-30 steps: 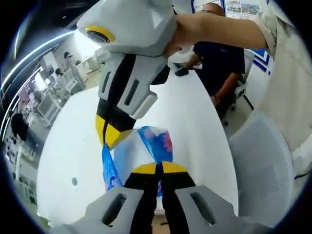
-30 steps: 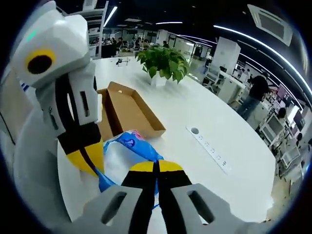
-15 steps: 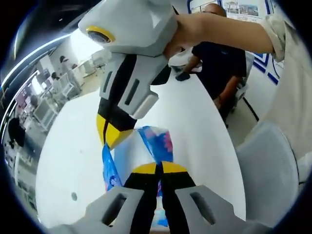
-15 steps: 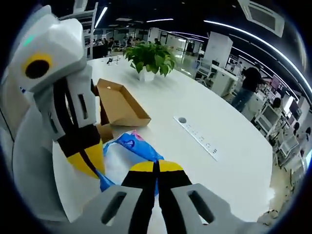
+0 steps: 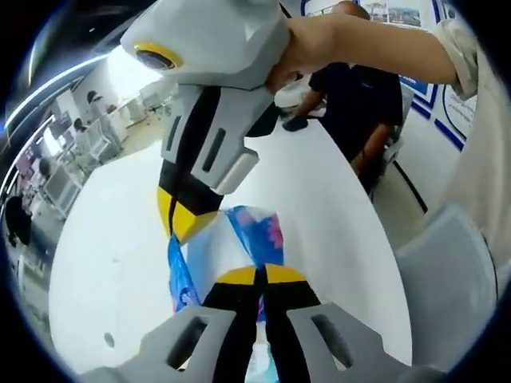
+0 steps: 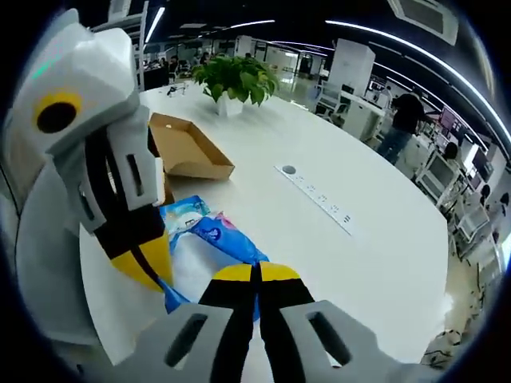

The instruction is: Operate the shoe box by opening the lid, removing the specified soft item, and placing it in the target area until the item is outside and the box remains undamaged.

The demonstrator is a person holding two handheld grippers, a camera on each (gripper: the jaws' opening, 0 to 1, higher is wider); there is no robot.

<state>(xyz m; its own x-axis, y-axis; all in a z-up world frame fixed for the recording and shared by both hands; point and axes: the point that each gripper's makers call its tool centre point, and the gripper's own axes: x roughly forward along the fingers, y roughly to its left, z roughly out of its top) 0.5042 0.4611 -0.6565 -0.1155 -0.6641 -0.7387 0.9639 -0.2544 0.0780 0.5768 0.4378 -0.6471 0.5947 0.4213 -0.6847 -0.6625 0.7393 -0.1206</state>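
Note:
A soft pack [image 5: 257,233] in blue, white and pink plastic hangs above the white table [image 5: 104,239], stretched between both grippers. My left gripper [image 5: 259,275] is shut on its near edge. My right gripper [image 5: 185,219] comes down from the top and is shut on the pack's left edge. In the right gripper view the same pack [image 6: 217,239] sits between my right gripper [image 6: 257,273], shut on it, and my left gripper [image 6: 144,267] at the left. Behind the pack lies the open brown cardboard shoe box [image 6: 188,148] on the table [image 6: 359,263].
A potted green plant [image 6: 235,76] stands beyond the box. A white power strip [image 6: 315,199] lies to the right of it. A person in a dark shirt [image 5: 359,96] sits at the table's far end, and a grey chair [image 5: 455,271] stands beside the edge.
Both grippers keep their hold on the pack. Both views have shifted: the box and plant now sit further up and left in the right gripper view, with more table showing.

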